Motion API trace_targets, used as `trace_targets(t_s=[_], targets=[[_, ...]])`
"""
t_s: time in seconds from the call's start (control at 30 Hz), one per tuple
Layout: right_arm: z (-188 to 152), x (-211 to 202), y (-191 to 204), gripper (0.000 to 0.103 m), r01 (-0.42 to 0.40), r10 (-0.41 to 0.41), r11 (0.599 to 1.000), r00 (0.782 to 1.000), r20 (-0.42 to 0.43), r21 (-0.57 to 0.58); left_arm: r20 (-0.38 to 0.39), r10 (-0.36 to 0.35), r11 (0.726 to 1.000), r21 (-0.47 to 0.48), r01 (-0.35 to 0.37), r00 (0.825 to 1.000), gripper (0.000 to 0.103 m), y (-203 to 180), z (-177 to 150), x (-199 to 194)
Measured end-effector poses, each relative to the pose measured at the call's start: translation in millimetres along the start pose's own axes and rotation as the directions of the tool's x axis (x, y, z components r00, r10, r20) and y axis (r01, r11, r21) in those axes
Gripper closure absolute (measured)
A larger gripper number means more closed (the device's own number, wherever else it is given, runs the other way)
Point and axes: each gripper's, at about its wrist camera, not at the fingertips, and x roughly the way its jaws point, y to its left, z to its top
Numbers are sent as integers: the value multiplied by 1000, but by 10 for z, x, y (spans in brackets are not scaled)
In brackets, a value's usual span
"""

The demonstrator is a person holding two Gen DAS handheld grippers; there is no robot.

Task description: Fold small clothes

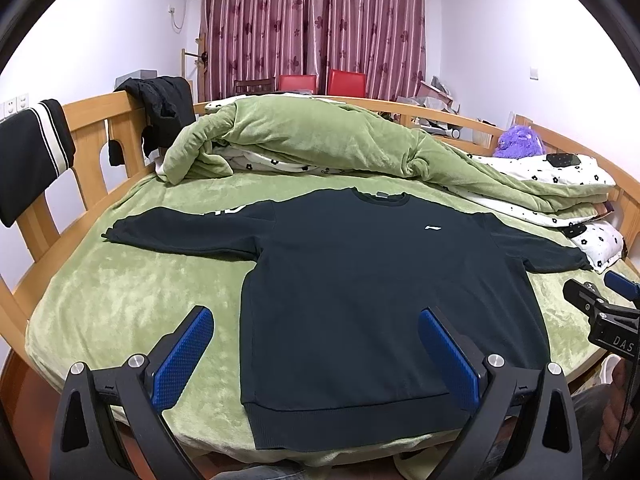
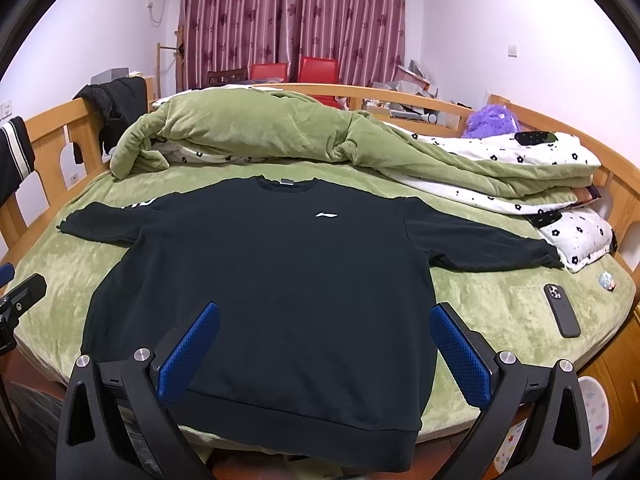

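Note:
A black long-sleeved sweatshirt [image 1: 360, 288] lies flat, front up, on the green bed cover, sleeves spread to both sides and hem toward me; it also shows in the right wrist view [image 2: 280, 280]. A small white logo [image 2: 326, 214] sits on its chest. My left gripper [image 1: 316, 344] is open and empty, hovering over the hem's left part. My right gripper [image 2: 324, 340] is open and empty, hovering over the hem's right part. The right gripper also shows at the right edge of the left wrist view [image 1: 600, 312].
A heaped green quilt [image 1: 320, 140] with white flowered lining lies behind the sweatshirt. A black phone [image 2: 561, 316] lies on the bed at right. A purple plush toy [image 2: 492, 120] sits at the back right. Wooden bed rails [image 1: 92, 128] with hung dark clothes run along the left.

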Motion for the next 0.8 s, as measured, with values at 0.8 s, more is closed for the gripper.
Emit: trace_targets(t_s=[0.8], targets=[[28, -2, 14, 0, -30, 31, 999, 1000, -4, 30, 2, 5, 1000, 1, -5, 1000, 0, 85, -4, -14]])
